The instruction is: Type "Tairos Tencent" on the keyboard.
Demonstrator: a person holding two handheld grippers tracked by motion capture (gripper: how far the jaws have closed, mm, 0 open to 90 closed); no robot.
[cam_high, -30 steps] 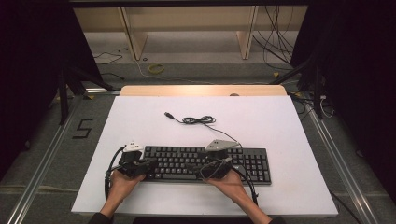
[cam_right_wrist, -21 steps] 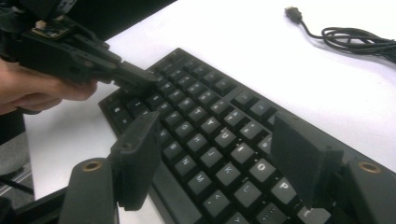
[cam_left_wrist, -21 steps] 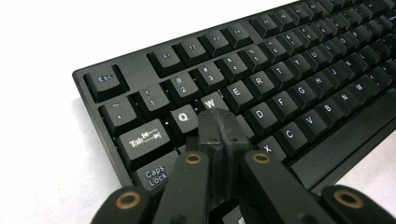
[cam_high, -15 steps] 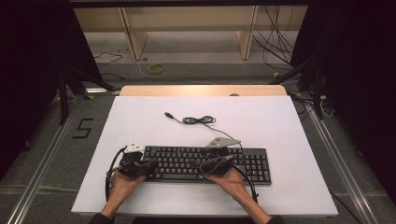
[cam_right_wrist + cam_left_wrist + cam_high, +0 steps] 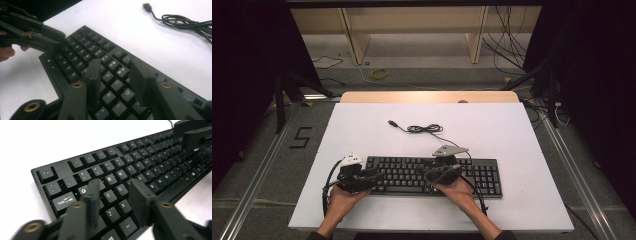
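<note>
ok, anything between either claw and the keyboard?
Nothing visible. The left claw hovers over the left letter keys of the keyboard, jaws apart after just opening; the right claw hovers mid-board, jaws partly closed with nothing between them. The cable lies behind.

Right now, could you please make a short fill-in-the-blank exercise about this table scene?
1. Both grippers hover over a black ____.
2. The left gripper is above the keyboard at its ____ end in the high view.
3. The cable lies coiled on the white table, and the plug at its end is ____.
4. The jaws of the right gripper grip ____.

Missing words: keyboard; left; unplugged; nothing
</note>
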